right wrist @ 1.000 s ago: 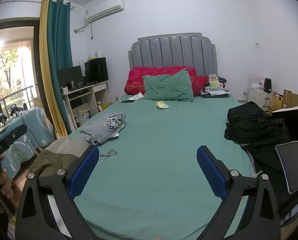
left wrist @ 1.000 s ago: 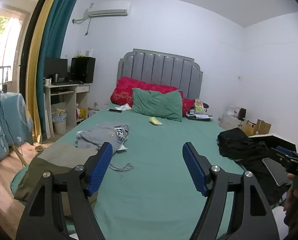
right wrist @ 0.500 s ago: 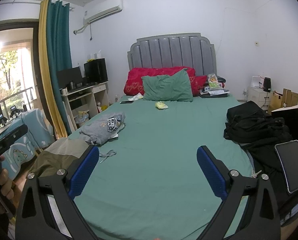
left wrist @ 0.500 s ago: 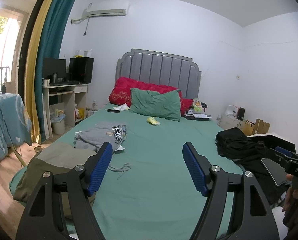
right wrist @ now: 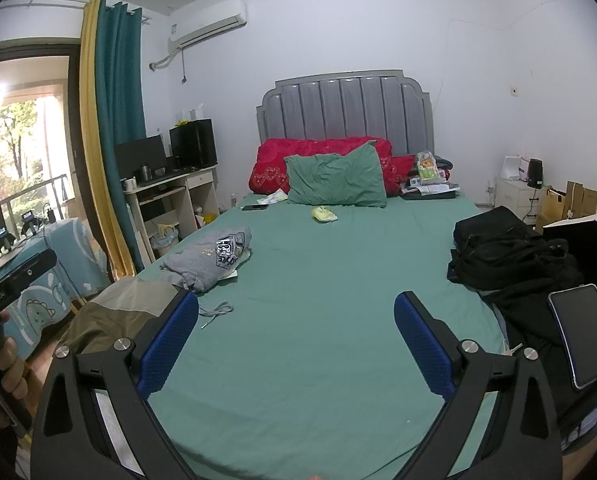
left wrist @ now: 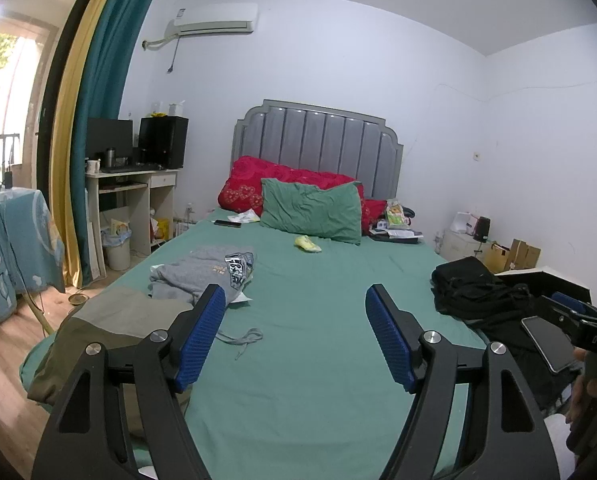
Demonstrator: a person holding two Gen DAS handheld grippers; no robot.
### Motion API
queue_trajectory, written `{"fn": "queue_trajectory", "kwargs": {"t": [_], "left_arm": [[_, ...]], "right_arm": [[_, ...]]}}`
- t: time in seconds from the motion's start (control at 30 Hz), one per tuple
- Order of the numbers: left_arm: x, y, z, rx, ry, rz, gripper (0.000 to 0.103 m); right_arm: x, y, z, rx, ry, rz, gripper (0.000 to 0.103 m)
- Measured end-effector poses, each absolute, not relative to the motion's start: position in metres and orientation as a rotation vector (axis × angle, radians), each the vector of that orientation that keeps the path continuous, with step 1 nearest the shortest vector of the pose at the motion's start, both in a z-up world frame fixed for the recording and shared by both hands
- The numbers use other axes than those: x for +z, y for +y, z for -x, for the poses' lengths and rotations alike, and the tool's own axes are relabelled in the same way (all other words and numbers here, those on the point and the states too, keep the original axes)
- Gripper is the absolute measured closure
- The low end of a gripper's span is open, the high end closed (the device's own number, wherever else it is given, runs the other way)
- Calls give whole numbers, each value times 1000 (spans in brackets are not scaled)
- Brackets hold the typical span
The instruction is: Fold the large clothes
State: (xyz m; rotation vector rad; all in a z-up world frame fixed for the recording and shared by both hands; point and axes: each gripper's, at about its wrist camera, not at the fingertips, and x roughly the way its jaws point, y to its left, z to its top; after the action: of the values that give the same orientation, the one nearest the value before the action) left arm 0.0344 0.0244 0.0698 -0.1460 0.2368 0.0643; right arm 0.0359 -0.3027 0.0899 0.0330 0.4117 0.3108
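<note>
A crumpled grey sweatshirt [left wrist: 208, 270] [right wrist: 210, 256] with a printed patch lies on the left side of the green bed [left wrist: 318, 320] [right wrist: 318, 300]. An olive garment [left wrist: 110, 320] [right wrist: 118, 312] hangs over the bed's near left corner. A black pile of clothes and a bag [left wrist: 470, 288] [right wrist: 506, 256] sits at the right edge. My left gripper [left wrist: 294, 320] is open above the bed's foot, nothing between its blue pads. My right gripper [right wrist: 296, 328] is open too, empty, well short of the garments.
A green pillow [left wrist: 312, 212] and red bedding lean on the grey headboard. A yellow item [left wrist: 307, 243], a phone and papers lie near the pillows. A desk [left wrist: 132, 200] with a monitor stands left; a tablet [right wrist: 584, 336] and boxes right. A hand [right wrist: 6, 364] holds the other handle.
</note>
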Motion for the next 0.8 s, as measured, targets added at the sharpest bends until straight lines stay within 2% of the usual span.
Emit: {"fn": "queue_trajectory", "kwargs": {"t": [0.8], "left_arm": [[70,27,-34,62,237,145,27]], "right_arm": [[91,-302,-34,312,411,-30,6]]}}
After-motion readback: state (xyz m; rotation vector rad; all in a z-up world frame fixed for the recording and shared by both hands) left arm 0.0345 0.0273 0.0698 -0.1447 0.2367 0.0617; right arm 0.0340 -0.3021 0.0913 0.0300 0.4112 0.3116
